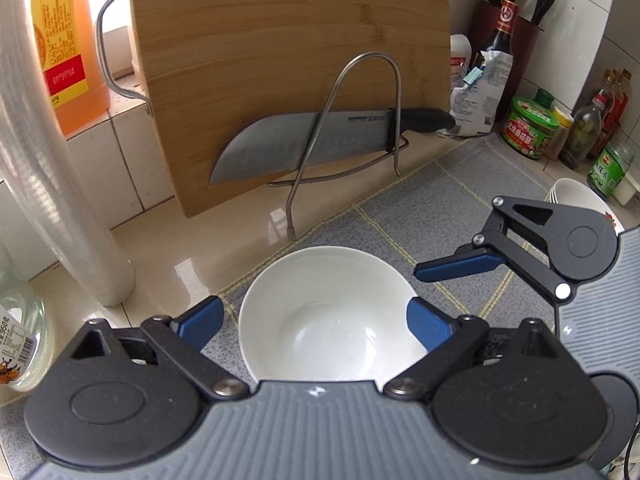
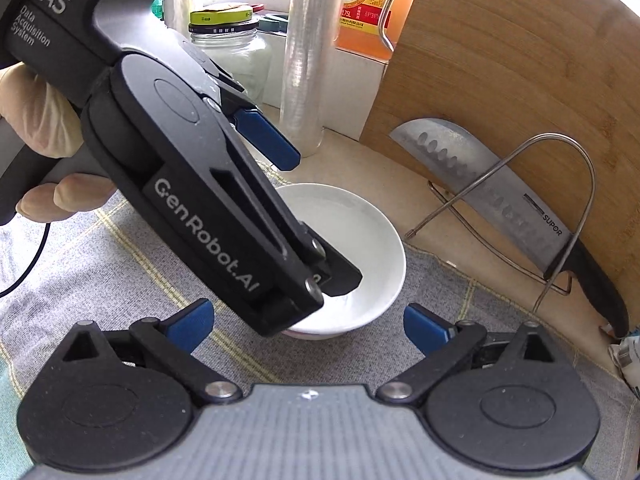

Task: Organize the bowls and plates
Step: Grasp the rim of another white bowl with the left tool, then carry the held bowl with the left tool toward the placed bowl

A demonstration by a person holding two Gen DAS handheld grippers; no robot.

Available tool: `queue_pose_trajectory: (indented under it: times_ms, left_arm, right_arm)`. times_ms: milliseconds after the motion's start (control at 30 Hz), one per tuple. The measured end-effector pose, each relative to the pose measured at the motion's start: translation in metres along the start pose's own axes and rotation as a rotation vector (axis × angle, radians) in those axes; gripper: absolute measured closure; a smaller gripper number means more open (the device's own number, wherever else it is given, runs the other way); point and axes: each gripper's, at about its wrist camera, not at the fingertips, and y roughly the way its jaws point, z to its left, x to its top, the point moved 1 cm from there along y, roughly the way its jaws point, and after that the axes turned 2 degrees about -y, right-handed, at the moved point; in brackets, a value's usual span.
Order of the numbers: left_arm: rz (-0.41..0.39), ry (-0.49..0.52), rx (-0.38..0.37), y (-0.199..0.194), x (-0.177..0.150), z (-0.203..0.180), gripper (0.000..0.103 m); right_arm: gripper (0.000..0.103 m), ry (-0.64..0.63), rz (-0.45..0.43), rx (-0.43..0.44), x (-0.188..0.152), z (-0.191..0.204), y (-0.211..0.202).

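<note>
A white bowl (image 1: 328,312) (image 2: 360,240) stands upright on a grey checked cloth (image 1: 440,200) (image 2: 100,260). My left gripper (image 1: 314,322) (image 2: 322,218) hangs open over the bowl. One of its fingers is over the inside of the bowl near the rim, and the other is outside the opposite rim with a gap. No pad visibly presses on the bowl. My right gripper (image 2: 308,326) is open and empty just short of the bowl. In the left wrist view it comes in from the right, and of its fingers (image 1: 456,266) only one shows. A stack of white bowls (image 1: 576,196) sits at the far right.
A bamboo cutting board (image 1: 288,60) (image 2: 520,80) leans on the wall, with a knife (image 1: 312,140) (image 2: 480,184) in a wire rack (image 1: 360,92). A cling-film roll (image 1: 60,200) (image 2: 304,60), an oil bottle (image 1: 68,48), jars (image 2: 228,40) and condiment bottles (image 1: 560,128) crowd the counter edges. A gloved hand (image 2: 44,120) holds the left gripper.
</note>
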Motion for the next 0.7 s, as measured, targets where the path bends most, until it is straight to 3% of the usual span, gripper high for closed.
queue_pose_trajectory:
  times_ms: [467,567,700]
  left_arm:
    - [0.021,-0.004,-0.003,0.0038,0.0003,0.0042,0.008]
    - [0.034,-0.006,-0.014,0.0061,0.0012,0.0045,0.016]
    - [0.05,-0.013,-0.025,0.0088,0.0017,0.005,0.018]
  right_arm:
    - [0.01,0.018,0.003,0.006,0.0027,-0.0064,0.008]
    - [0.01,0.021,-0.001,0.003,0.0035,-0.0077,0.0084]
    - [0.01,0.025,-0.004,0.003,0.0038,-0.0082,0.0082]
